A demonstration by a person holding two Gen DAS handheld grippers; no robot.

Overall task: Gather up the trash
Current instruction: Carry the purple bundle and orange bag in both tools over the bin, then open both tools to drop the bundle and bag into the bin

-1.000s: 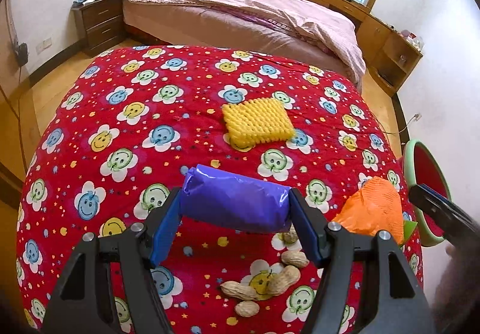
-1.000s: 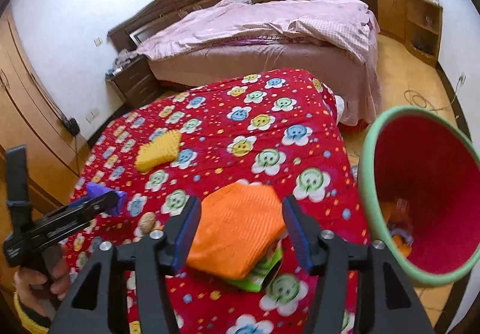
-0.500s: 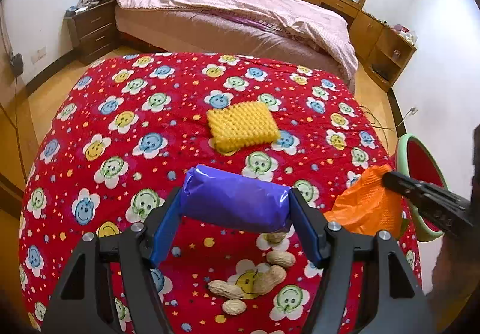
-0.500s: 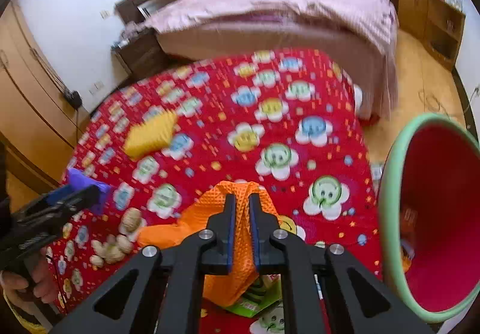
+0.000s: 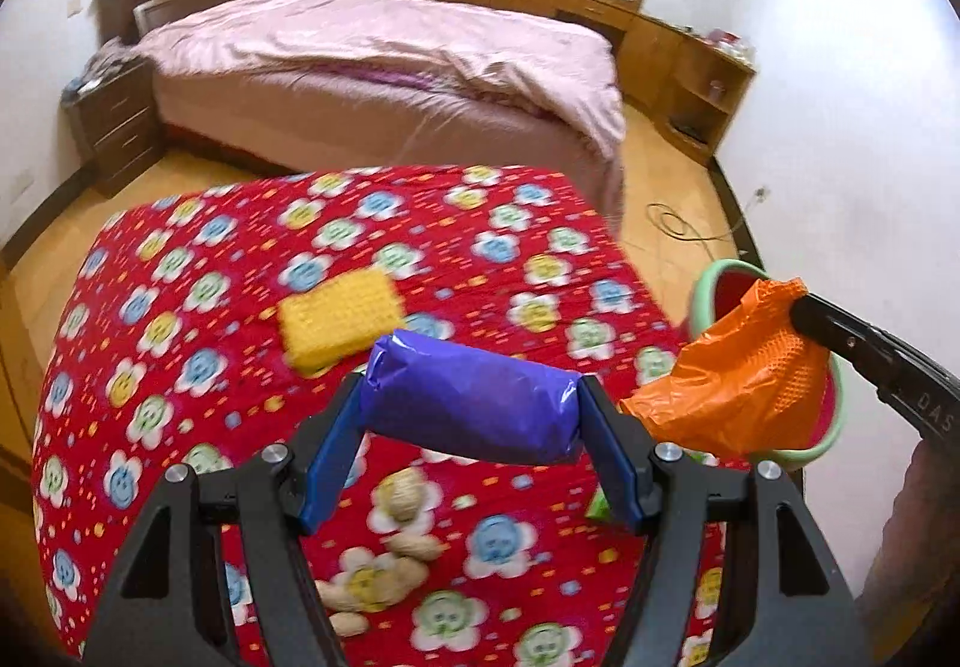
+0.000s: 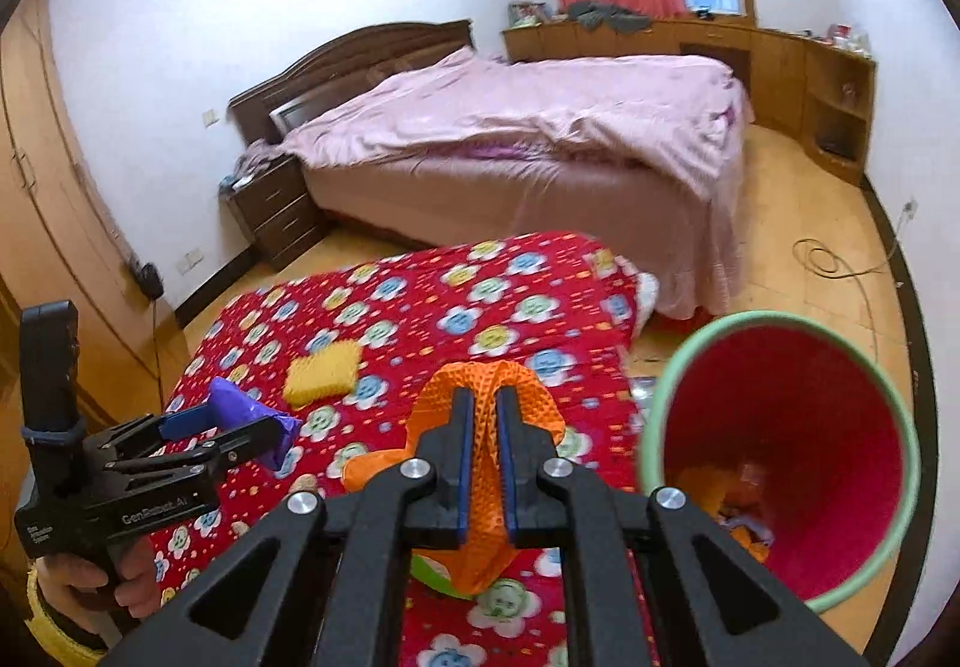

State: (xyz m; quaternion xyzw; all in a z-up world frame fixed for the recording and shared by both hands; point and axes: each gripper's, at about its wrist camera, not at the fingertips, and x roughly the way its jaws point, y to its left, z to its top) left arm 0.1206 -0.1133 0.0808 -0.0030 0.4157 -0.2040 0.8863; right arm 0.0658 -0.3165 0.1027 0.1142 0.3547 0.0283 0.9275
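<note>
A table under a red quilted cloth printed with smiling flowers (image 5: 180, 319) fills the foreground, and just off its right edge stands a red plastic bin with a pale green rim (image 6: 780, 457), already holding some scraps, which is likely where both loads are headed. The right gripper (image 6: 483, 463) has its fingers pinched tight on a crumpled orange plastic bag (image 5: 738, 391) lifted clear beside the bin's mouth, while the left gripper (image 5: 474, 445) clamps a purple foil-wrapped roll (image 5: 474, 403) endwise above the cloth. Left lying are a yellow knobbly sponge (image 5: 339, 322), scattered peanuts in their shells (image 5: 384, 565) and a green wrapper (image 6: 432, 571); nothing seems to block either path.
</note>
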